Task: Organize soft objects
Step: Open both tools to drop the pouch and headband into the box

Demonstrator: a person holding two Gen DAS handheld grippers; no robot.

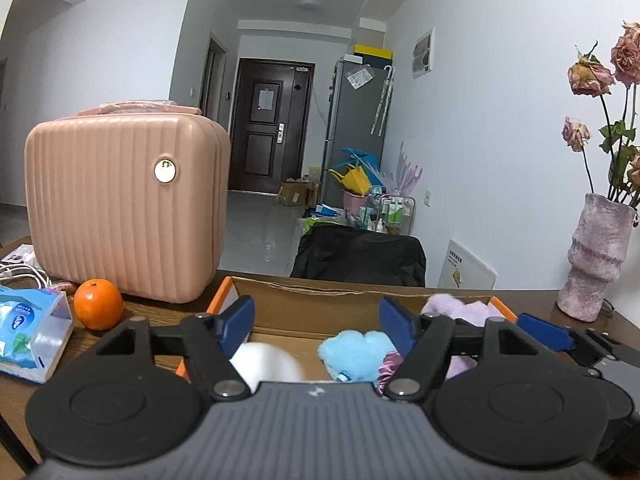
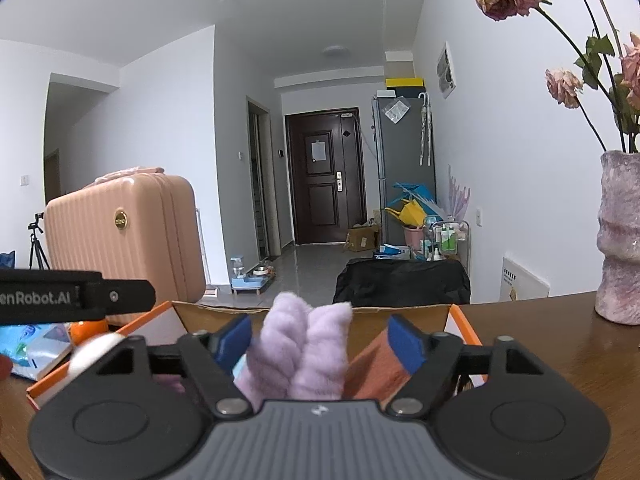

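An open cardboard box with orange edges [image 1: 304,300] sits on the wooden table. It holds a white fluffy item [image 1: 266,362], a light blue plush [image 1: 354,354], a purple satin piece [image 1: 390,364] and a lilac knitted item [image 1: 464,310]. My left gripper [image 1: 318,322] is open and empty above the box. My right gripper [image 2: 320,338] is open over the same box [image 2: 460,322], with the lilac knitted item [image 2: 304,346] standing between its fingers, untouched. An orange-brown cloth [image 2: 376,368] lies beside it.
A pink ribbed case [image 1: 124,204] stands at the back left, with an orange [image 1: 98,304] and a tissue pack [image 1: 30,332] near it. A pink vase with dried roses [image 1: 596,256] stands at the right. A black chair back [image 1: 360,256] is beyond the table.
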